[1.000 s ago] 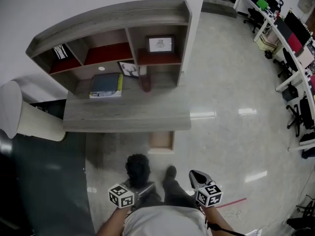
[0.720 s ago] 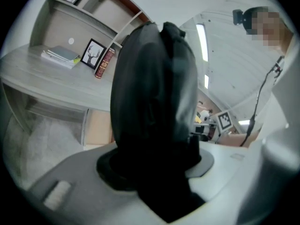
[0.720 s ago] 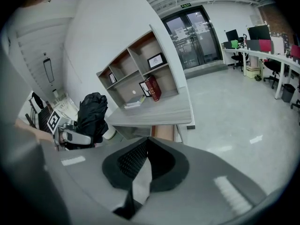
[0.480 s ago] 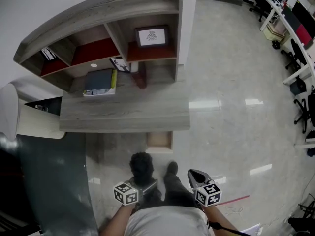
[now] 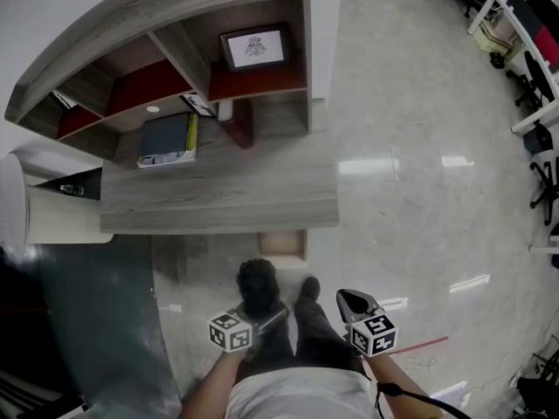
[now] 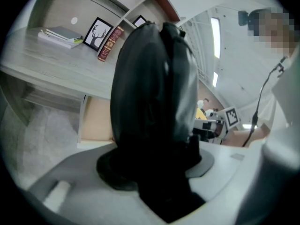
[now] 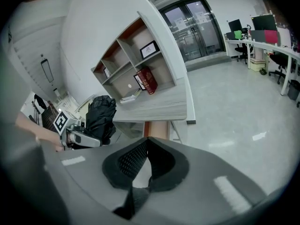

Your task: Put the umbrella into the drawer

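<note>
One black umbrella (image 6: 150, 97) clamped in left fingers (image 6: 205, 163), right fingers (image 7: 124, 165) closed, empty.

blk umbrella (image 6: 150, 102), grey wood-grain desk (image 5: 227, 195), tan drawer (image 5: 284, 244), red shelf backs (image 5: 157, 85), dark red book (image 5: 240, 122)

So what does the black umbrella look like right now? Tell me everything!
The umbrella is black, folded into a fat, crinkly bundle of slightly shiny fabric. It sticks out ahead of the left hand-held gripper, whose jaws clamp its near end. It hangs in the air in front of the desk, short of the open drawer.
</note>
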{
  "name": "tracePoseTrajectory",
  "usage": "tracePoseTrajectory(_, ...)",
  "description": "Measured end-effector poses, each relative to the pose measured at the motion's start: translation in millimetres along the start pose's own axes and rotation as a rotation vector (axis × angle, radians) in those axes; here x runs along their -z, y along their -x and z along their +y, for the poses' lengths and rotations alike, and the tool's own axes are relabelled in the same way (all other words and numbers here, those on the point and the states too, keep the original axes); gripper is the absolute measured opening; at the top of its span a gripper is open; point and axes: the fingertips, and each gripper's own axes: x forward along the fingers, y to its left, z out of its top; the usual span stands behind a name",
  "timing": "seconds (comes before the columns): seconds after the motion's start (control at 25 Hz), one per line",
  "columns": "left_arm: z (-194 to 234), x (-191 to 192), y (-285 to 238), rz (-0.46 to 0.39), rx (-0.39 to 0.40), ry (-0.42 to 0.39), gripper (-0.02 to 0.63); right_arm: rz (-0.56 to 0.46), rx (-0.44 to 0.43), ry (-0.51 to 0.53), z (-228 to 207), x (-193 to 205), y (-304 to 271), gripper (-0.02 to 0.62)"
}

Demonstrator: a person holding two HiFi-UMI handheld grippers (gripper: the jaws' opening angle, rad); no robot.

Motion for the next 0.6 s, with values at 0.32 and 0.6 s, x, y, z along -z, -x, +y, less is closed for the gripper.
tracePoseTrajectory(0.32,41,8,-29,0.06,0.002,0.042,0.235,0.01,0.017,-0.031,-21,7,-29,0.005)
tracePoseTrajectory(0.6,61,25,-55,0.13,0.046,0.074,0.235,0.048,0.039,-0.021,-35,23,-52,0.005)
